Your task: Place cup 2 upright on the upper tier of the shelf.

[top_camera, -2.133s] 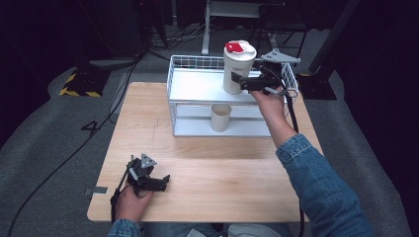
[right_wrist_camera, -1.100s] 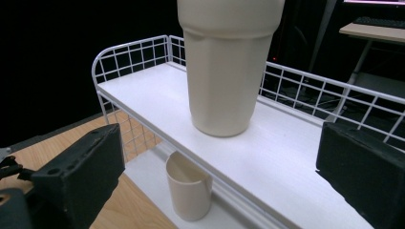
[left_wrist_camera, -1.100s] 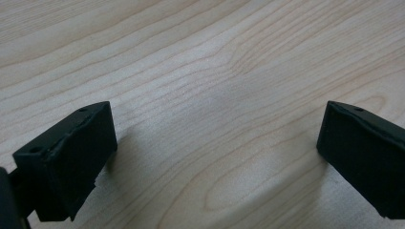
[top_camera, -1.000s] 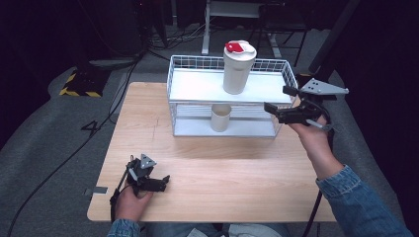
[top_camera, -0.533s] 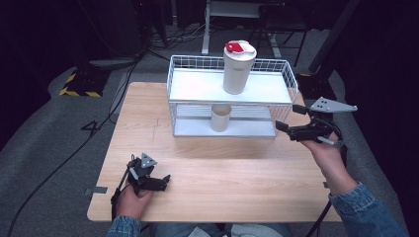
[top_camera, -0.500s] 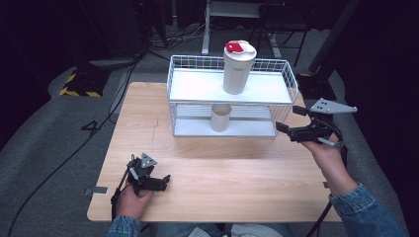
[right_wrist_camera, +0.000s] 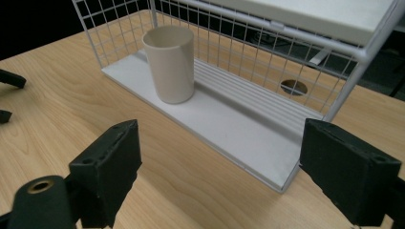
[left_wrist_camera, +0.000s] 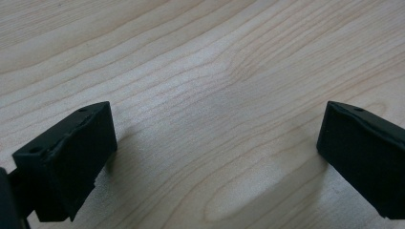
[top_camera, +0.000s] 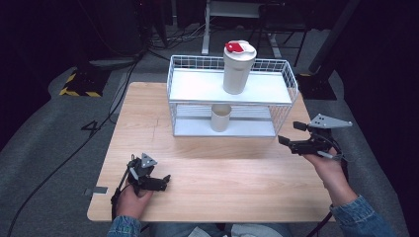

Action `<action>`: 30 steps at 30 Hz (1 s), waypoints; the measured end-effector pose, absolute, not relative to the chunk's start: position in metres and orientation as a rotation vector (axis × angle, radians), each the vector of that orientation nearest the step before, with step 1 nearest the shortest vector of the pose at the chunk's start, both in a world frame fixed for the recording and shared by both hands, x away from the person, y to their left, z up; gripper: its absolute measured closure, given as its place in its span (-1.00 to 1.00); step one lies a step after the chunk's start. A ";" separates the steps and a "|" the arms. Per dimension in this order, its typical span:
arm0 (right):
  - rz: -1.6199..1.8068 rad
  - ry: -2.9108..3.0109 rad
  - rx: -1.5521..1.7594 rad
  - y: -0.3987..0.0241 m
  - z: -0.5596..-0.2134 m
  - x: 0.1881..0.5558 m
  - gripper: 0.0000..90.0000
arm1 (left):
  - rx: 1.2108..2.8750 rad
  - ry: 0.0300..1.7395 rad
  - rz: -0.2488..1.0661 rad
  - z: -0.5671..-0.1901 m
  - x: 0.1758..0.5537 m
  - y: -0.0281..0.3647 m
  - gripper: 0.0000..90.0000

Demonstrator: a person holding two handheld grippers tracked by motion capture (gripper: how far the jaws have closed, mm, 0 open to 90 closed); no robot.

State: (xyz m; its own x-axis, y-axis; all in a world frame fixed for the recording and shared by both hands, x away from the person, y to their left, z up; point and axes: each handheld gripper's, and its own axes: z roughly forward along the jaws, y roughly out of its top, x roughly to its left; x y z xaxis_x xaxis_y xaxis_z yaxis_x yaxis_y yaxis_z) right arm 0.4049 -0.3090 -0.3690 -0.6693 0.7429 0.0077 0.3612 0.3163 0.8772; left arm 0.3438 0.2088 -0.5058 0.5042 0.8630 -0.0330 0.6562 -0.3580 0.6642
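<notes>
A white tumbler with a red lid (top_camera: 238,66) stands upright on the top shelf of a white wire rack (top_camera: 281,106). A beige cup (top_camera: 221,117) (right_wrist_camera: 170,64) stands on the rack's lower shelf. My right gripper (top_camera: 289,134) (right_wrist_camera: 219,162) hovers low over the table's right edge, to the right of the rack and pointing at it. Its jaws have just been closing; they stand apart with nothing between them. My left gripper (top_camera: 160,180) (left_wrist_camera: 215,157) rests open on the wood near the front left, holding nothing.
The wooden table (top_camera: 222,173) has bare wood between the rack and the front edge. Grey floor with cables and a yellow-black striped marker (top_camera: 79,89) lies around it. A white metal stand (top_camera: 212,19) is behind the rack.
The right gripper let go of the tumbler on the top shelf, then drew back to the right and sank toward the table's right edge. The left hand stayed put.
</notes>
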 end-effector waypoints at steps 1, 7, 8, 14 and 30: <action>1.291 2.201 0.991 -0.312 -0.375 0.403 -0.68 | 2.127 1.238 0.431 -0.506 0.344 0.209 -0.99; 1.255 2.214 1.030 -0.318 -0.394 0.396 -0.68 | 2.127 1.238 0.431 -0.506 0.344 0.209 -1.00; 1.255 2.214 1.030 -0.318 -0.394 0.396 -0.68 | 2.127 1.238 0.431 -0.506 0.344 0.209 -1.00; 1.219 2.261 1.099 -0.322 -0.415 0.392 -0.68 | 2.127 1.238 0.431 -0.506 0.344 0.209 -0.99; 1.093 2.326 1.211 -0.325 -0.464 0.375 -0.68 | 2.127 1.238 0.431 -0.506 0.344 0.209 -1.00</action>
